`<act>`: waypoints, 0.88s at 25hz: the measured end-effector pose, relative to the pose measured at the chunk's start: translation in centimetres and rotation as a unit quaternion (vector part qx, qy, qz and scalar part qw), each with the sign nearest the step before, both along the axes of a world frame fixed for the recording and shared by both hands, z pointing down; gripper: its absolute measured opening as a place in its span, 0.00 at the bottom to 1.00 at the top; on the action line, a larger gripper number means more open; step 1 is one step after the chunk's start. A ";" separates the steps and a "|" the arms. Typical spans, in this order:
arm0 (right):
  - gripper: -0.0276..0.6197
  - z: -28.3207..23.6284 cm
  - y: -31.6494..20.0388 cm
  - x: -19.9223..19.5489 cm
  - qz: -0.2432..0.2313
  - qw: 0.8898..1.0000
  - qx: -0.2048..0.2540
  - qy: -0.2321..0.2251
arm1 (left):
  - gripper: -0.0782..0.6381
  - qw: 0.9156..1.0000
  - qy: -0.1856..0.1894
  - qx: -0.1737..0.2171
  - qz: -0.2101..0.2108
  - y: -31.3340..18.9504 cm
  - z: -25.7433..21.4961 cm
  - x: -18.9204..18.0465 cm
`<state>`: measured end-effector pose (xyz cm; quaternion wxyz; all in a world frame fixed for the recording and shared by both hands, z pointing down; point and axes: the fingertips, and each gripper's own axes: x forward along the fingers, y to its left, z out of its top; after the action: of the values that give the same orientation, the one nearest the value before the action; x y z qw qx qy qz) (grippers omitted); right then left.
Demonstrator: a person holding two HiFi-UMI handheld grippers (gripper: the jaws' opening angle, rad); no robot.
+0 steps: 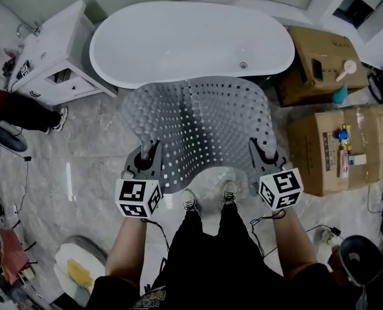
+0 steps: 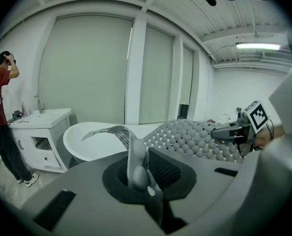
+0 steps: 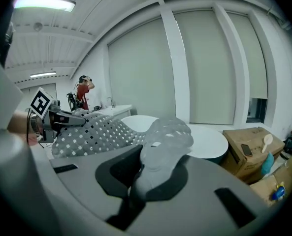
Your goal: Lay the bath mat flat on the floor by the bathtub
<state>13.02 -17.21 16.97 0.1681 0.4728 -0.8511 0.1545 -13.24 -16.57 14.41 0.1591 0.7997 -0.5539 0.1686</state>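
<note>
A grey perforated bath mat (image 1: 201, 131) hangs spread in the air between my two grippers, just in front of the white oval bathtub (image 1: 191, 41). My left gripper (image 1: 147, 157) is shut on the mat's near left corner; in the left gripper view the mat's edge (image 2: 136, 159) stands pinched upright between the jaws. My right gripper (image 1: 263, 152) is shut on the near right corner, where the bunched mat (image 3: 163, 146) fills the jaws. The mat sags in the middle and its far edge curls toward the tub (image 3: 205, 141).
A white vanity with sink (image 1: 52, 53) stands left of the tub. Cardboard boxes (image 1: 340, 144) with small items sit at the right. A person (image 2: 0, 117) stands by the vanity. My feet (image 1: 207, 199) are on marble floor under the mat. A round white object (image 1: 78, 270) lies lower left.
</note>
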 end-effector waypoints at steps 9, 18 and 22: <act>0.09 5.4 -2.9 5.9 -0.029 0.999 -0.012 -0.013 | 0.16 0.999 -0.023 -0.013 -0.045 -1.6 4.7 4.7; 0.09 12.2 -5.3 8.5 -0.041 0.999 -0.027 -0.009 | 0.16 0.997 -0.032 -0.029 -0.060 -3.2 11.4 6.6; 0.09 15.4 -6.6 8.4 -0.035 0.999 -0.031 -0.008 | 0.16 0.997 -0.045 -0.031 -0.054 -4.5 14.9 6.2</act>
<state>21.44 -23.77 32.33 0.1815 0.4362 -0.8631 0.1787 -7.06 -21.03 29.27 0.1672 0.7546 -0.5978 0.2128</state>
